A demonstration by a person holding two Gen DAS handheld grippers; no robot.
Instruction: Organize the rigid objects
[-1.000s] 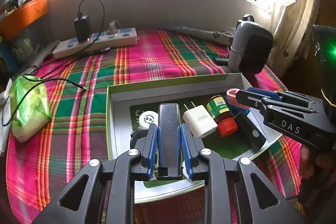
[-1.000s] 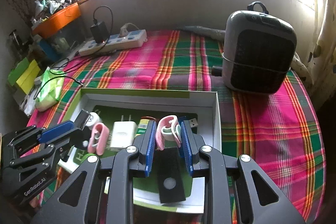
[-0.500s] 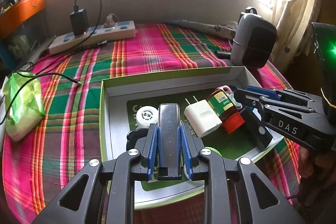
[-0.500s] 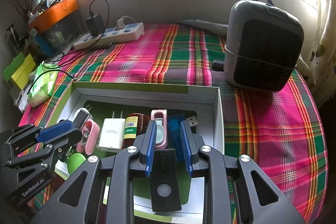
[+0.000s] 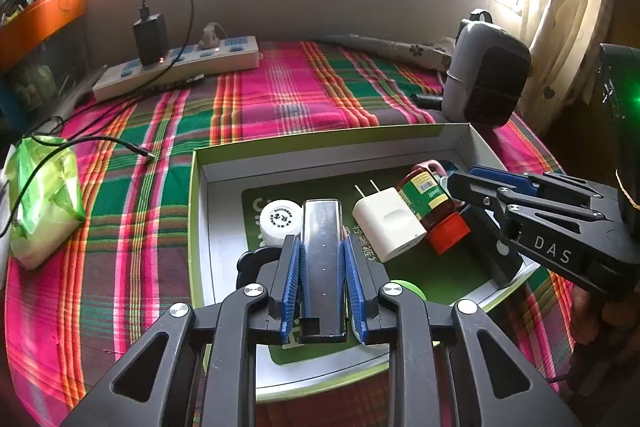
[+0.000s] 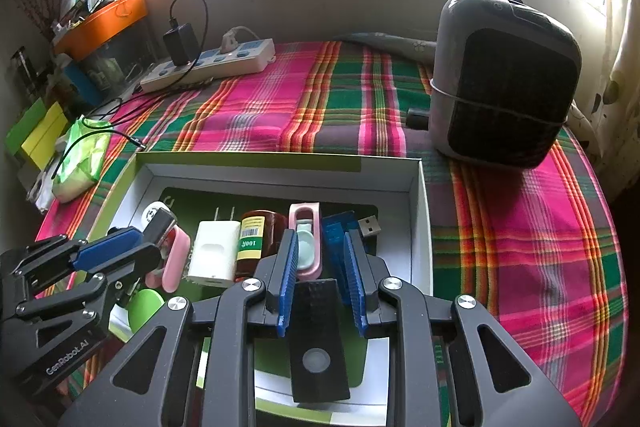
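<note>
**Left gripper clamps a dark bar over the box; right gripper empty**

The left gripper (image 5: 322, 277) has its blue pads pressed against the sides of a long dark bar (image 5: 322, 247), which points straight ahead from it, over the white box (image 5: 320, 155). Just ahead and left of the bar lies a white round cap (image 5: 280, 219); just ahead and right lie a white plug (image 5: 390, 223) and a brown bottle with a red lid (image 5: 430, 201).

The right gripper (image 6: 320, 279) is drawn nearly closed with nothing pinched between its pads. Directly beneath it lies a flat black remote (image 6: 316, 339). Just ahead, a pink clip (image 6: 308, 239) lies off its left pad and a blue USB stick (image 6: 340, 231) off its right pad; whether the pads touch either one is hard to tell.

The box sits on a plaid bedspread (image 6: 280, 107). Far ahead of both grippers are a power strip (image 6: 212, 61) and, to the right, a grey heater (image 6: 504, 79).
</note>
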